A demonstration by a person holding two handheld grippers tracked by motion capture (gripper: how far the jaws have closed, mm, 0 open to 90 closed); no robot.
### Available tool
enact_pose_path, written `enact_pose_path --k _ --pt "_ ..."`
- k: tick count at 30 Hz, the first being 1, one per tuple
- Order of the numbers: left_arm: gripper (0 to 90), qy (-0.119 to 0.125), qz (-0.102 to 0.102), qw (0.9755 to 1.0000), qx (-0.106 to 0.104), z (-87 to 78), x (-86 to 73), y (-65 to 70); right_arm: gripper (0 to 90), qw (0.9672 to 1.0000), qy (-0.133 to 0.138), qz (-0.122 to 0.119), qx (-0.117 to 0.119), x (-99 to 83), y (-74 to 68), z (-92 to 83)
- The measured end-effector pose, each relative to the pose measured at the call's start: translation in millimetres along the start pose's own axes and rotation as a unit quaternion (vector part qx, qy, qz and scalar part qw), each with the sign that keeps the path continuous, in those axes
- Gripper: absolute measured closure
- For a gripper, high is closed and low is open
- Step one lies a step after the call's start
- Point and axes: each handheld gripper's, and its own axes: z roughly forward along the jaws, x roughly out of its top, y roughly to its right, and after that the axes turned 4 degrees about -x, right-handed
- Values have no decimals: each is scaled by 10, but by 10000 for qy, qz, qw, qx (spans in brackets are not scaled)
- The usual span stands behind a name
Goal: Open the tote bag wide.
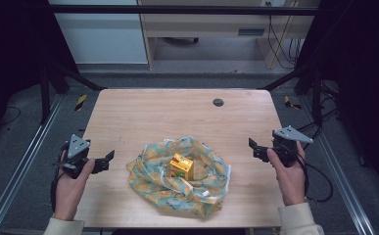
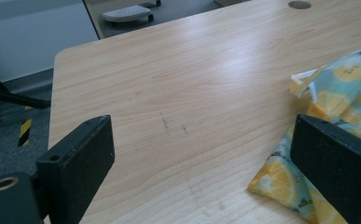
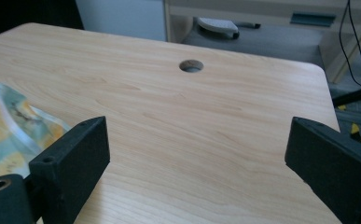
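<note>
I saw the yellow box standing on the crumpled lemon-print cloth near the front of the table. My left tool and right tool were both wide, holding nothing, one at each side of the cloth.

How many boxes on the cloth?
1: a small yellow box sits at the middle of the lemon-print cloth. The folds could hide others.

Cloth runs off the left gripper view's right edge; the box print is too small to read.
</note>
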Motion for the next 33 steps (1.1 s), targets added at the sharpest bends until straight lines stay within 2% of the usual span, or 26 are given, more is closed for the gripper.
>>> enact_pose_path --k 5,8,11,14,17,20,21,22,25,27,28,29,33 --pt "65 -96 -43 9999 60 78 -44 -71 66 9998 -107 45 -182 -82 85 68" --pt "65 -119 -81 9998 137 182 -71 -161 71 9990 -185 197 -369 -179 207 150" --pt "65 -133 -132 9997 149 258 -80 -232 74 9986 -271 270 -376 -227 281 186" --pt "66 -229 -51 9996 185 360 -87 -304 72 9977 -326 300 -509 -294 377 222" --pt "67 -255 -61 9995 201 431 -112 -345 73 9965 -359 289 -697 -413 468 272" --pt "67 -377 -196 9989 193 497 -217 -393 68 9959 -422 270 -749 -517 501 309" --pt "67 -377 -196 9989 193 497 -217 -393 68 9959 -422 270 -749 -517 501 309" --pt "67 -477 -196 9984 213 512 -250 -410 68 9958 -429 231 -775 -539 505 312" --pt "67 -608 -172 9977 245 516 -309 -444 68 9960 -528 162 -705 -623 487 319" --pt "65 -704 -219 9970 215 491 -339 -470 65 9964 -609 91 -579 -678 442 315" --pt "60 -749 -217 9968 196 477 -351 -482 65 9966 -673 12 -474 -697 410 309" --pt "57 -799 -210 9963 234 439 -372 -502 63 9962 -775 -184 -349 -719 340 289" --pt "57 -752 -247 9965 278 365 -396 -521 61 9961 -813 -251 -231 -719 258 262"
